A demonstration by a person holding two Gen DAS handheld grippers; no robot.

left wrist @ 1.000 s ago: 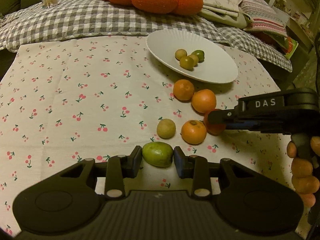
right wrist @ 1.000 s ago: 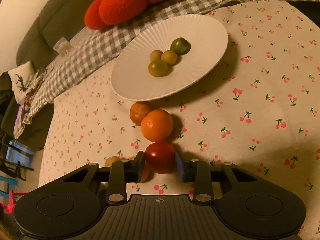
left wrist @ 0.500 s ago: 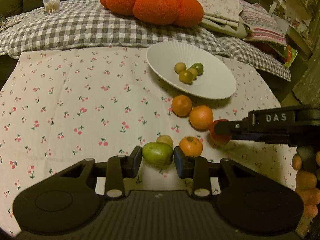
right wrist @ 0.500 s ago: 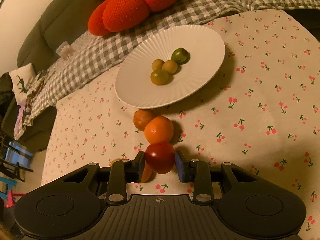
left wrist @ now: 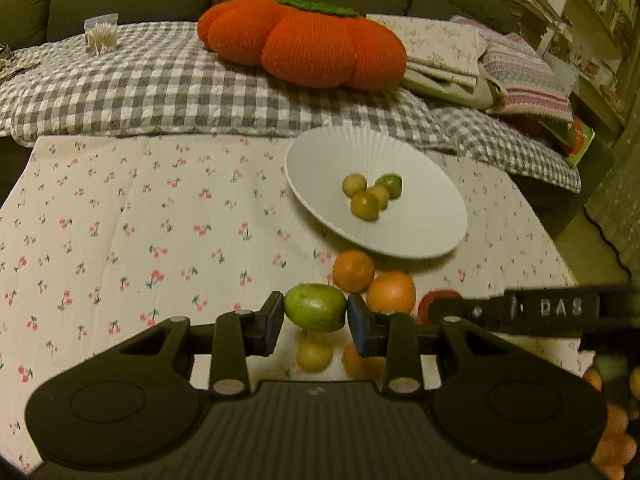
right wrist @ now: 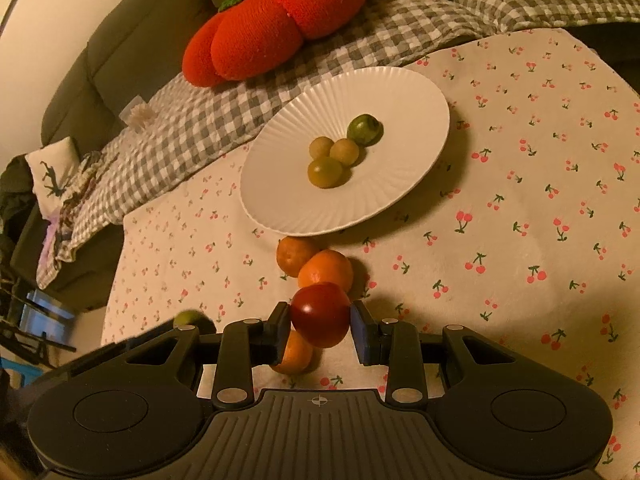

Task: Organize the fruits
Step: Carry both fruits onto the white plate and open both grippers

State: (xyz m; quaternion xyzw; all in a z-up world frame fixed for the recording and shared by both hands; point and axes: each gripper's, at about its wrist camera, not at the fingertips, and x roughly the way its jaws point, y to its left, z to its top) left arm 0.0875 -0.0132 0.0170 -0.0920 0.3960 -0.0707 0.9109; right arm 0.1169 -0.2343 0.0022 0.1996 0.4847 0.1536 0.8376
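Left claw clamped on green fruit, right claw on red fruit, both lifted off the surface; plate straight ahead beyond the oranges, probably nearer the right.

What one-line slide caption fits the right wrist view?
Right gripper clasps a red fruit above the cherry-print cloth, facing a white plate holding four small green fruits.
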